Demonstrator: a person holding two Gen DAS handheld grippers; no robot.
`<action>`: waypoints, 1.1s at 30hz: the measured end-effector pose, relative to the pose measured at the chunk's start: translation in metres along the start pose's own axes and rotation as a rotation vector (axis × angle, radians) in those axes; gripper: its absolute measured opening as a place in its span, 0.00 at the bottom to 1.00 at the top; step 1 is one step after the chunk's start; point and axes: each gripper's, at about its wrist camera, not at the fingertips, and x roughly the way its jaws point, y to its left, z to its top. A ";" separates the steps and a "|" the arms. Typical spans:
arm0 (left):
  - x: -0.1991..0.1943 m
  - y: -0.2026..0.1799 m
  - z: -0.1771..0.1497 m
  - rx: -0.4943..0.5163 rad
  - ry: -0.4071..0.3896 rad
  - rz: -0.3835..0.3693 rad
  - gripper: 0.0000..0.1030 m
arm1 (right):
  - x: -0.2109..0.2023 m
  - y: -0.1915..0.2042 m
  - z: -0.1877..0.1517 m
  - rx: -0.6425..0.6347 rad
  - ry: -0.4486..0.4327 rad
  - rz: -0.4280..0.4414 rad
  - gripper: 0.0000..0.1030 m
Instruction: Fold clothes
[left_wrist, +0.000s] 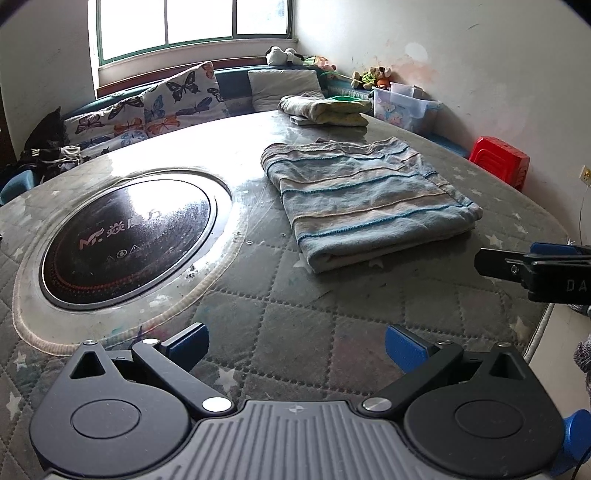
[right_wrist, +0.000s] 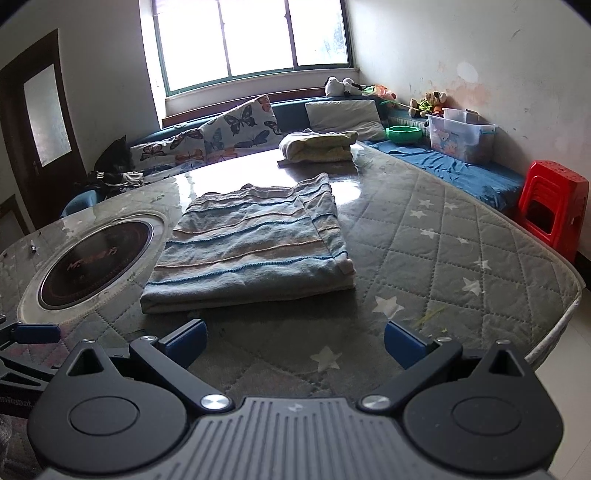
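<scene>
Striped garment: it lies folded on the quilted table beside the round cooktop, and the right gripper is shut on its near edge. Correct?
Not quite. The striped garment lies folded beside the cooktop, but the right gripper is open and short of it, holding nothing, as the right wrist view shows.

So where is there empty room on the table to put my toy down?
Free: the quilted star-patterned cover right of the folded striped blue garment, out to the table edge, and the strip between it and the claws. Crowded: the round black cooktop on its left, the folded yellow-green pile behind.
</scene>
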 end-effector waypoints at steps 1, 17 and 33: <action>0.000 -0.001 0.000 0.001 0.000 -0.001 1.00 | 0.001 0.000 0.000 0.000 0.001 -0.001 1.00; 0.008 -0.006 0.004 0.013 0.024 0.002 1.00 | 0.011 -0.003 0.000 0.010 0.023 -0.002 1.00; 0.024 -0.007 0.020 0.018 0.046 0.002 1.00 | 0.030 -0.003 0.008 0.005 0.053 0.001 1.00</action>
